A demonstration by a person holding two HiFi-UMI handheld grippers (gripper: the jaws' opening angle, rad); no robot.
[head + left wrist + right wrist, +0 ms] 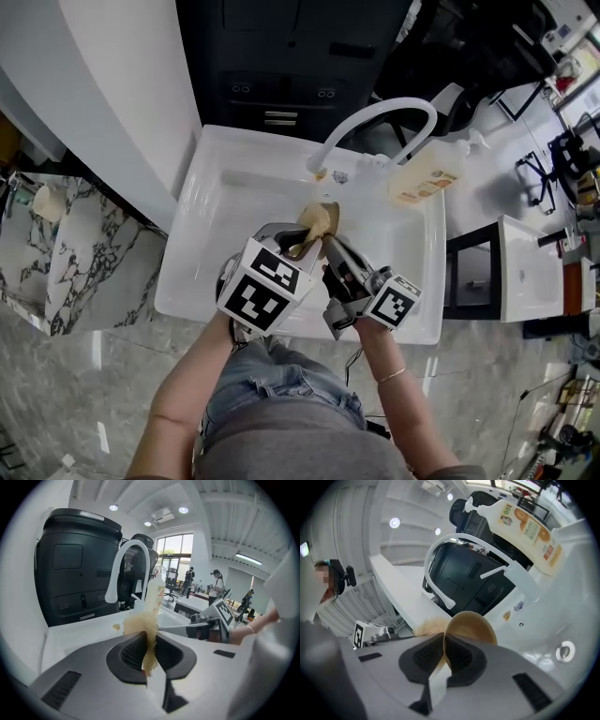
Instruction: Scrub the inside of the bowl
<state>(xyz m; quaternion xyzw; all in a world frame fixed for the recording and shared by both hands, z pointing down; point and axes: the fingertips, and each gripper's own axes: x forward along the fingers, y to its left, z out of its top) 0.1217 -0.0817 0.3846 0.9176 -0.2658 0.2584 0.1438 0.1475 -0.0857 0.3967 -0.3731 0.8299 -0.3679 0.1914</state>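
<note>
Over the sink (202, 234), the right gripper (444, 644) clamps the bowl (473, 626) by its rim — the left gripper (151, 643) pinches a sponge (139, 620) just beside it.

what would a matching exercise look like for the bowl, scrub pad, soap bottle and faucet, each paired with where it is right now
Things:
1. bowl
2. scrub pad
3. soap bottle
4. faucet

Places:
A. arching over the sink from its back edge
B. rim clamped between the jaws of the right gripper
C. pinched between the jaws of the left gripper
D. on the sink's back rim, to the right of the faucet

Pairs: 1-B, 2-C, 3-D, 4-A
</note>
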